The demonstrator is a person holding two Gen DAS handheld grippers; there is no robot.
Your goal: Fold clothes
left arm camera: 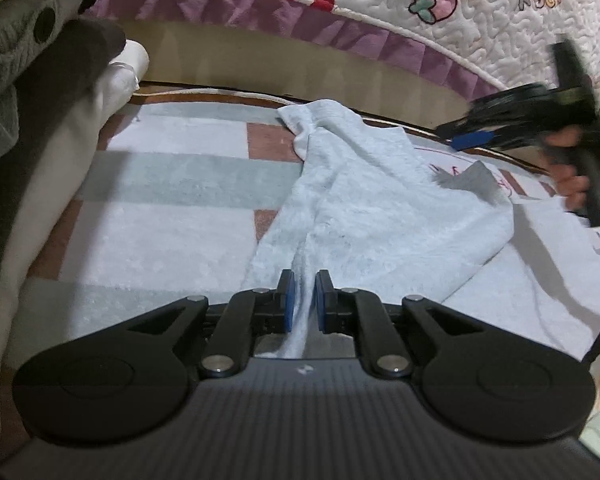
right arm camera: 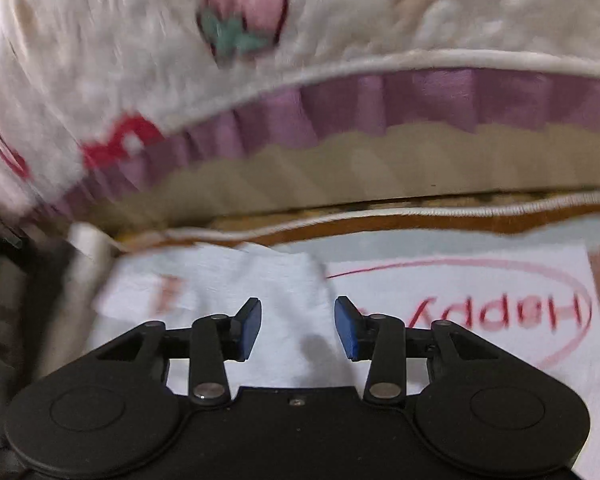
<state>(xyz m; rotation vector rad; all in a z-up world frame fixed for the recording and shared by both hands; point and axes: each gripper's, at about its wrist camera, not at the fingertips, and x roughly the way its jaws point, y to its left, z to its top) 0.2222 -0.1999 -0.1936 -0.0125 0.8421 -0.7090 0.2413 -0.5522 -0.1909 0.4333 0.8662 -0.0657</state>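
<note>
**foldnoob:** Where is this one at? The left hand-held gripper (left arm camera: 303, 300) has its blue pads pinching a ridge of the pale blue fleecy garment (left arm camera: 364, 208), which runs right through between them.

**rugdad:** Yep, pinched on the near edge. From there the cloth fans away across the checked pale blue and brown rug (left arm camera: 172, 184) on the floor, rumpled, with one corner bunched up at the far end near the base of the bed with the white quilted strawberry bedspread (left arm camera: 460, 20).

**foldnoob:** And the right hand-held gripper (right arm camera: 298, 328)?

**rugdad:** Spread wide, nothing between the pads. It hovers above the far part of the garment, and its view is motion-blurred. The red "Happy" print on the rug (right arm camera: 532, 312) sits just right of it.

**foldnoob:** So which step?

**rugdad:** My guess: mid-fold or spreading it flat, can't tell which. One end is held, the other lies loose. The free gripper needs a matching grip on a corner or edge before anything gets carried over; with fleece this floppy, a one-sided pull would just drag it.

**foldnoob:** The heap of grey and white clothes (left arm camera: 40, 80) on the left?

**rugdad:** Can't tell whether it's done or waiting.
</note>
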